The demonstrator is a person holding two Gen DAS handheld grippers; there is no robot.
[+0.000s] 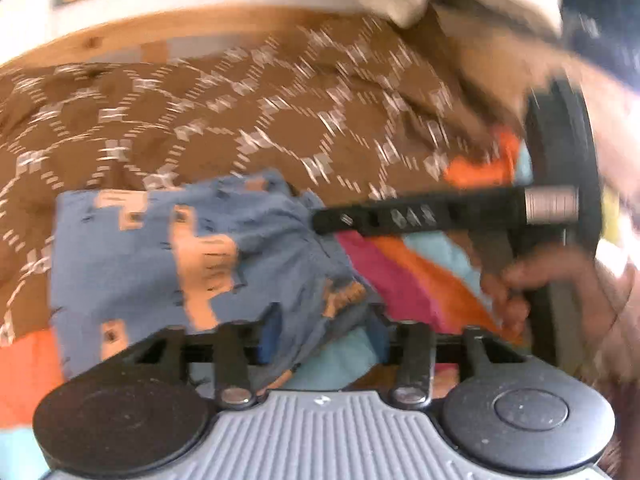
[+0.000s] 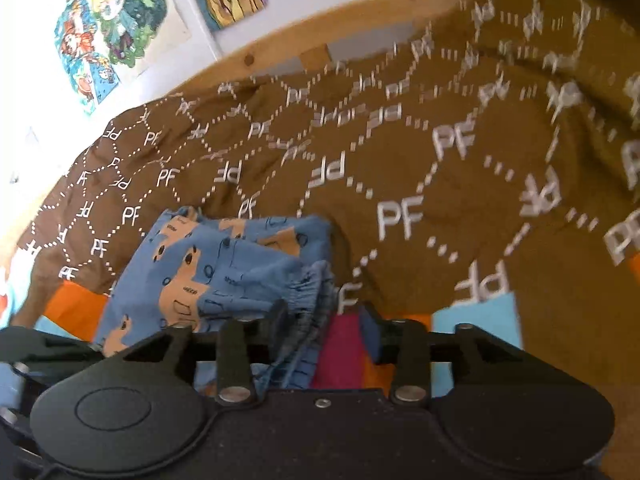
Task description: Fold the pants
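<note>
Pants (image 2: 224,268): blue, printed with orange vehicle shapes outlined in black. Blanket (image 2: 400,152): brown, white dotted hexagon lattice with white "PF" letters. Sheet (image 1: 404,280) under them: bands of magenta, orange and light blue. Bed frame (image 2: 280,46): pale knotty wood. Wall poster (image 2: 112,20): cartoon in green, blue, yellow, red. My left gripper (image 1: 324,336): black, with grey ribbed body. My right gripper (image 2: 324,332): all black.

Both my wrist feeds bright, daylight-lit, colours warm. Heavy motion blur across left view; right view smears toward its right edge. Fisheye bends the edges, corners vignette dark. Upper-left wall (image 2: 16,92) overexposed.
</note>
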